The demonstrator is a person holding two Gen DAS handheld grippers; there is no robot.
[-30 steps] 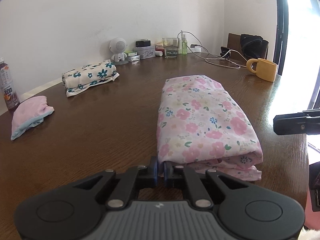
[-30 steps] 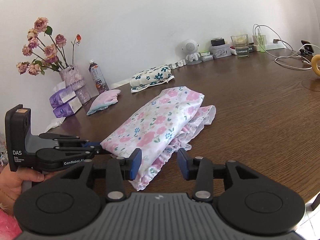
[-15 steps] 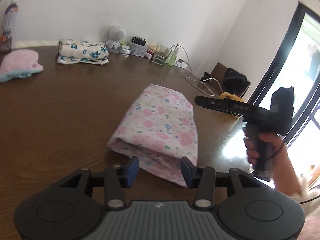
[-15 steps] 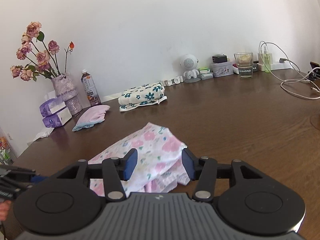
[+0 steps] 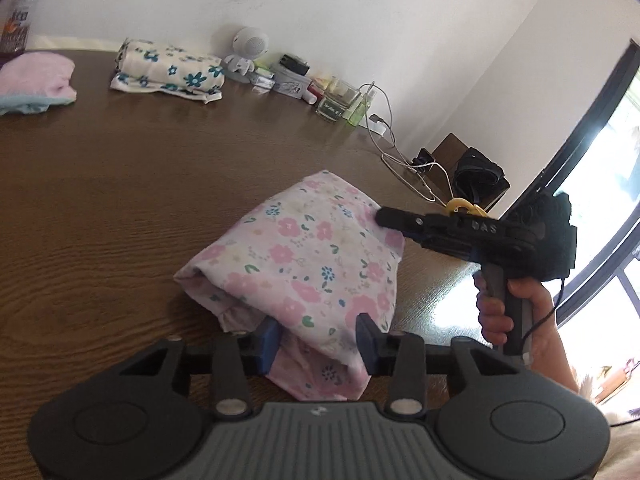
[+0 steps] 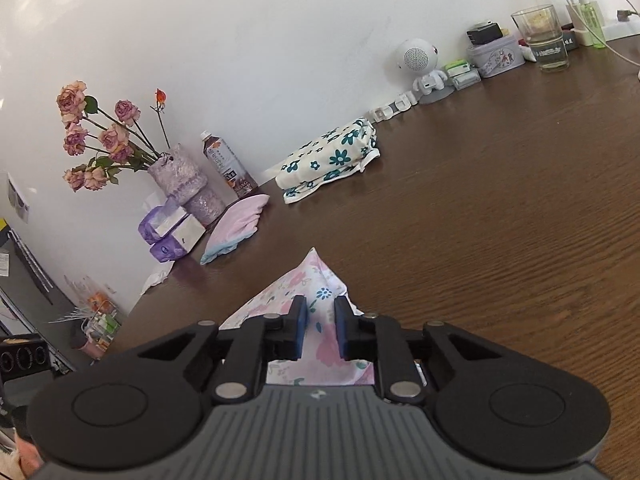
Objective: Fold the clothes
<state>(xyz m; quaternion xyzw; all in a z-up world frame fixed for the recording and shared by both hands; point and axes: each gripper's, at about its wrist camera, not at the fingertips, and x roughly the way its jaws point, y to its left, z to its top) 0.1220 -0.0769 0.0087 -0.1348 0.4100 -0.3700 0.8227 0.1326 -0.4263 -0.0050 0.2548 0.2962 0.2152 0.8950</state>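
Observation:
A folded pink floral garment (image 5: 304,248) lies on the brown table (image 5: 100,208). My left gripper (image 5: 318,336) is open, and its blue pads straddle the garment's near end, where the folded layers show. In the left wrist view my right gripper (image 5: 386,216), held by a hand (image 5: 496,312), reaches in from the right and has its tips on the garment's far right corner. The right wrist view shows that gripper (image 6: 321,330) closed narrowly on a raised peak of the floral garment (image 6: 316,276), with cloth filling the gap between the pads.
Along the wall stand a folded blue-flowered cloth (image 6: 332,160), a pink towel (image 6: 236,220), a bottle (image 6: 228,168), a vase of roses (image 6: 184,184), tissue packs (image 6: 172,232), a white figurine (image 6: 420,64), a glass (image 6: 540,36) and cables (image 5: 400,160). The table edge runs past a yellow mug (image 5: 464,206).
My left gripper opened and moved to straddle the garment's near end. My right gripper swung to the far right corner and closed on the cloth, lifting it into a peak.

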